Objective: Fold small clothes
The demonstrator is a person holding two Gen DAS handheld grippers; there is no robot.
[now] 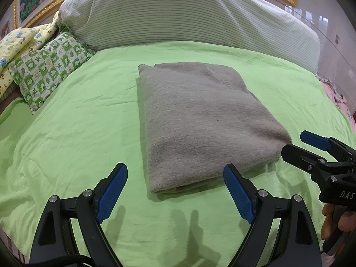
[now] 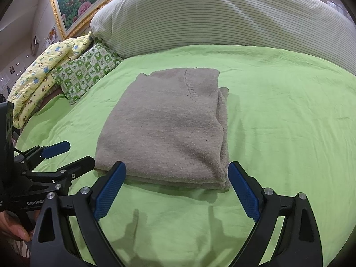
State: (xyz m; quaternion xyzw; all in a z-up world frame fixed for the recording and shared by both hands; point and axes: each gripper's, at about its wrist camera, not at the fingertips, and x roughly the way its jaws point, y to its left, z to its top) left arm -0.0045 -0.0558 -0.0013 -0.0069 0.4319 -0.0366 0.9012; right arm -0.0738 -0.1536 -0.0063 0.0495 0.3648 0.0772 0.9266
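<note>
A grey knitted garment (image 1: pixel 200 120) lies folded into a thick rectangle on the green bed sheet (image 1: pixel 73 133); the right wrist view shows the garment (image 2: pixel 169 131) with its layered edge on the right side. My left gripper (image 1: pixel 175 173) hovers open just in front of the garment's near edge, nothing between its blue pads. My right gripper (image 2: pixel 176 171) is also open, at the garment's near edge, holding nothing. Each gripper shows in the other's view: the right gripper (image 1: pixel 296 145) at the garment's near right corner, the left gripper (image 2: pixel 75 153) at its near left corner.
A large striped pillow (image 1: pixel 178 13) lies across the back of the bed. A green patterned small pillow (image 1: pixel 49 66) and a yellow printed quilt (image 1: pixel 20 42) sit at the back left. A gold-framed floral picture (image 2: pixel 73 2) hangs behind. Pink fabric (image 1: pixel 340 100) edges the right side.
</note>
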